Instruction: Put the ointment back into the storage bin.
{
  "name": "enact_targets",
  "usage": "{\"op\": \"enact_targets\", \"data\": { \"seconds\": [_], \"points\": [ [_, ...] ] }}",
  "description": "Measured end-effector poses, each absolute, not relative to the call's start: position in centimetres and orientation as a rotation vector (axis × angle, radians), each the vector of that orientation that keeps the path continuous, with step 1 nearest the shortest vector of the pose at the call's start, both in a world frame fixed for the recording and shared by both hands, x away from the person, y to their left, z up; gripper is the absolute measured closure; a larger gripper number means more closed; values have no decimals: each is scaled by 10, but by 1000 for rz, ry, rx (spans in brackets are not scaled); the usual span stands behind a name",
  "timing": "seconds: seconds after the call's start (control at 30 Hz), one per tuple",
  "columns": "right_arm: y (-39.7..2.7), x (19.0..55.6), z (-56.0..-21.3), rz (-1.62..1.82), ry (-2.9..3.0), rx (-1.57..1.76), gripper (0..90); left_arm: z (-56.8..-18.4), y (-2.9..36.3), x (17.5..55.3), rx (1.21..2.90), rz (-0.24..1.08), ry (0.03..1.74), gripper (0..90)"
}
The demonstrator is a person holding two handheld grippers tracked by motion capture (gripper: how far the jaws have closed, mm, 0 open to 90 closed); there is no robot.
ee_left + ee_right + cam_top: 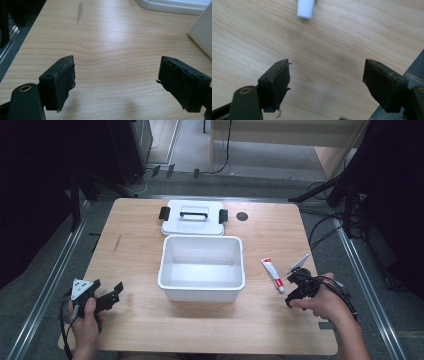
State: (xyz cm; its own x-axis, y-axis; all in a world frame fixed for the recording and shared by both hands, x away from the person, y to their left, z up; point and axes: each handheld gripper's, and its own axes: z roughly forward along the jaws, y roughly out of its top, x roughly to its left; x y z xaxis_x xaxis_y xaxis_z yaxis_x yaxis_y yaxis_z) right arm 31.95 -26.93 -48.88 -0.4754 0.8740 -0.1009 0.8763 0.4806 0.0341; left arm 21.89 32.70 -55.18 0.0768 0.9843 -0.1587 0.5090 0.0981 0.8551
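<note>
The left tool (116, 82) is held at the bench's (140, 320) near-left corner, jaws wide apart over bare wood, gripping nothing. The right tool (325, 83) sits near the right edge, jaws also spread and empty, just short of the white cap of a small tube (272, 274). An open white bin (201, 290) stands mid-bench, its lid (192, 222) lying just beyond it.

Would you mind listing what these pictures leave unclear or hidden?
- Tube: its print is too small to read in the high view; the right gripper view's top edge cuts off all but its white cap.
- Lid: the bin hides its near edge in the high view.
</note>
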Motion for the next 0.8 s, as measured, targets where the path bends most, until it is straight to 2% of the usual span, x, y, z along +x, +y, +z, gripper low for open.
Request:
{"op": "enact_targets", "data": {
  "seconds": [0.17, 0.27, 0.43, 0.5, 0.63, 0.8],
  "points": [
    [-265, 327, -486, -28, 2624, 1558, 282, -552, 327, 219, 1526, 724, 1548, 148],
    [-262, 333, -486, -21, 2653, 1564, 346, -552, 327, 219, 1527, 725, 1547, 148],
    [-256, 341, -485, -18, 2662, 1543, 334, -552, 327, 219, 1528, 724, 1547, 148],
    [-253, 344, -484, -5, 2662, 1543, 384, -552, 327, 219, 1526, 724, 1547, 148],
    [-249, 351, -481, 4, 2664, 1547, 389, -552, 327, 219, 1524, 724, 1547, 148],
    [-242, 359, -482, 23, 2669, 1548, 444, -552, 327, 219, 1524, 723, 1547, 148]
  ]
}}
